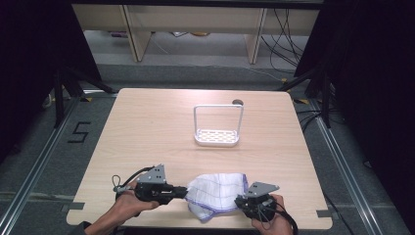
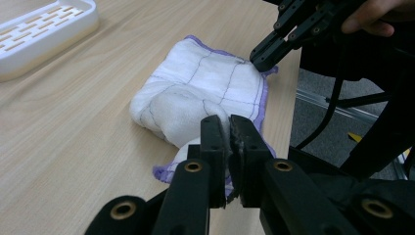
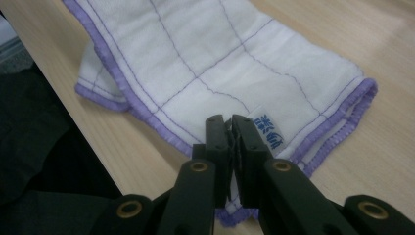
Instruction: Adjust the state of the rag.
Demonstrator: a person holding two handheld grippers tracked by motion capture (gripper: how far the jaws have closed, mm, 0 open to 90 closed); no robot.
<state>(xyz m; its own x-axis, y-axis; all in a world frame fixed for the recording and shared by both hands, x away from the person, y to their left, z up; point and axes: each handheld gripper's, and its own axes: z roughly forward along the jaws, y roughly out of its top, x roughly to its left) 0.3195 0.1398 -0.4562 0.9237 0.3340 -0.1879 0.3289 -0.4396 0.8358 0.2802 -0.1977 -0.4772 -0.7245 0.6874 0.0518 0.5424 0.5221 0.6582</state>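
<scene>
Cloth [image 1: 217, 194] lies at the near edge of the desk [image 1: 147, 132], between your two hands: white, quilted with thin dark grid lines, trimmed in purple stitching, folded over on itself into a loose, bunched pad. A small white label with blue characters [image 3: 269, 131] sits close to one hemmed corner. In the high view the cloth's near fold reaches almost to the desk's front edge. Your left claw [image 2: 229, 128] comes in from the cloth's left side, held roughly level, its jaws pressed together on a raised fold of the fabric; the left gripper view has cloth pinched up between the two black pads. Your right claw [image 3: 230, 128] meets the opposite, right-hand end, angled inward toward the cloth, jaws likewise pressed together on the hemmed edge just beside the label. The left gripper view also catches that right claw [image 2: 266, 51] at the cloth's far corner. Both hands rest low near the desk's front edge, left hand [image 1: 128, 200] and right hand [image 1: 270, 220] wrapped around the gripper bodies. White slotted rack [image 1: 217, 126] stands well apart, toward the desk's far side.
</scene>
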